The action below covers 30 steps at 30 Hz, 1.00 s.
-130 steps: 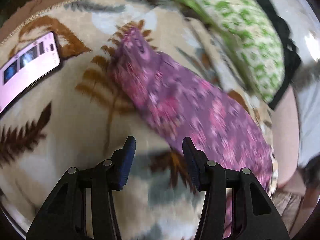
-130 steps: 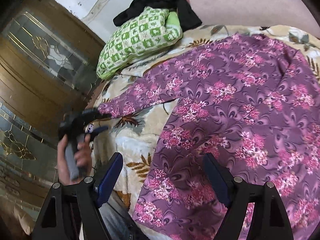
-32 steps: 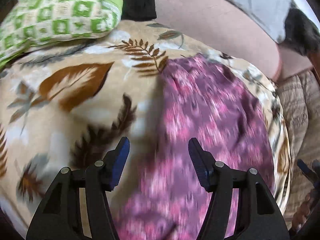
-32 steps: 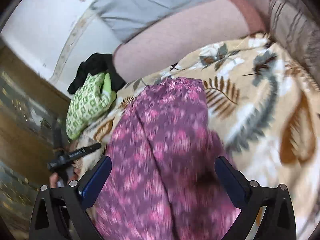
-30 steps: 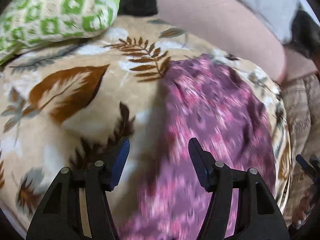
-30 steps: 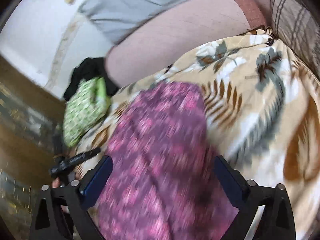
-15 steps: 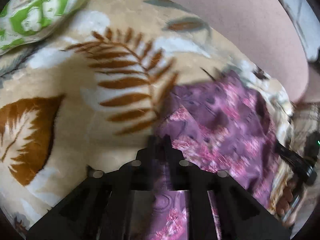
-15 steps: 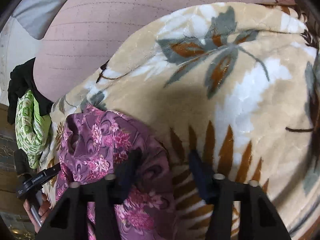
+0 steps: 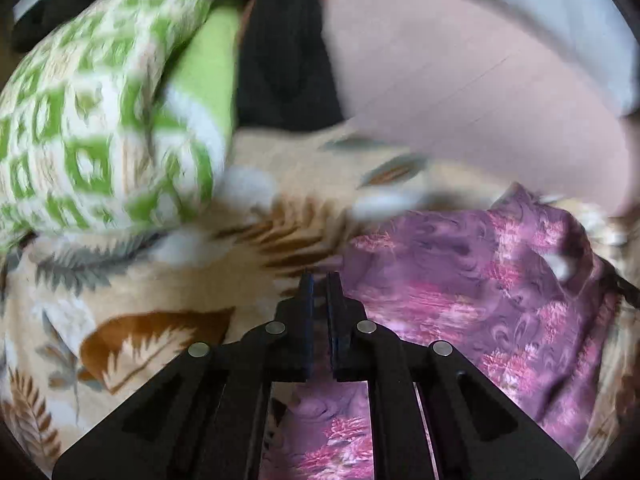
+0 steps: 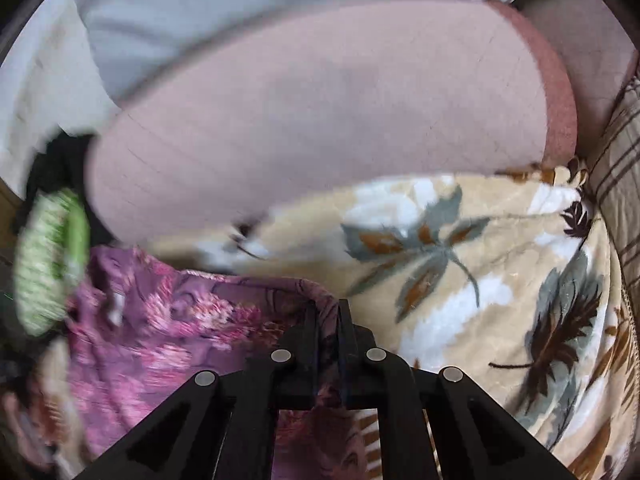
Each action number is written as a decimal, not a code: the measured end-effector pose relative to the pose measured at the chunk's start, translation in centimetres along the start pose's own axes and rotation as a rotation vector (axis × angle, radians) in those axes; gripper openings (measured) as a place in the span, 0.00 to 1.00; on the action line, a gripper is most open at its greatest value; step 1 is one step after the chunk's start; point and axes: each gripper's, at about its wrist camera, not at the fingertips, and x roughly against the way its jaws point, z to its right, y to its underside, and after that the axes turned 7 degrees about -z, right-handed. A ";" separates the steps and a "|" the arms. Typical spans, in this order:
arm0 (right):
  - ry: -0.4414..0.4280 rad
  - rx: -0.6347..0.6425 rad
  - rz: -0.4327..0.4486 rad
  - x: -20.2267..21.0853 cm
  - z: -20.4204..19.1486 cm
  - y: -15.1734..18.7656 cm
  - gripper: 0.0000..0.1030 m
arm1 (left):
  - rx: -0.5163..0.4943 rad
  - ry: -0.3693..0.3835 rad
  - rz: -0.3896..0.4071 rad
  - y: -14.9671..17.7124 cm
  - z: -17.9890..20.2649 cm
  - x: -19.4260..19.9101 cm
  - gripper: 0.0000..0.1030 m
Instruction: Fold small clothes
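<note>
A purple garment with pink flowers (image 9: 480, 280) lies on a beige leaf-print blanket (image 9: 168, 280). My left gripper (image 9: 319, 280) is shut on the garment's left corner, and the cloth runs off to the right. In the right wrist view the same garment (image 10: 168, 336) spreads to the left. My right gripper (image 10: 328, 308) is shut on its right corner, with the cloth's edge pinched between the pads. The cloth hangs taut between the two grippers.
A green and white patterned pillow (image 9: 92, 128) and black clothing (image 9: 280, 52) lie at the far left. A pink bolster (image 10: 320, 112) runs along the far side of the blanket (image 10: 500, 264). A striped brown cover (image 10: 620, 152) is at the right.
Both grippers went from open over the garment to shut on its far corners. Both views have since tilted up, showing more of the pillow and bolster.
</note>
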 end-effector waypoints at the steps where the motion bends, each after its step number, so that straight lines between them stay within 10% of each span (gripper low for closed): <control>1: 0.048 0.005 -0.055 -2.2 0.1 0.3 0.06 | -0.007 -0.049 -0.021 0.1 -0.1 -0.9 0.05; 5: 0.007 -0.045 -0.064 -1.9 1.7 1.9 0.11 | 0.054 0.094 -0.046 2.4 -3.8 -0.8 0.05; 7: -0.065 -0.079 0.023 1.9 2.6 3.6 0.31 | 0.077 0.154 -0.007 4.5 -6.2 1.4 0.08; 9: -0.140 -0.093 0.110 5.9 3.2 6.5 0.73 | 0.070 0.142 0.041 7.8 -7.9 3.9 0.21; 12: -0.272 -0.106 0.172 10.8 3.4 13.4 0.75 | 0.037 0.103 0.099 14.9 -8.4 7.2 0.56; 15: -0.408 -0.158 0.183 13.3 3.4 22.2 0.75 | 0.032 0.111 0.065 23.3 -8.8 9.0 0.58; 20: -0.399 -0.223 0.151 14.9 4.0 32.6 0.75 | 0.008 0.091 -0.032 34.3 -7.3 10.2 0.58; 30: -0.233 -0.257 0.018 17.6 7.4 39.1 0.74 | 0.044 0.194 -0.209 41.3 -6.9 10.2 0.58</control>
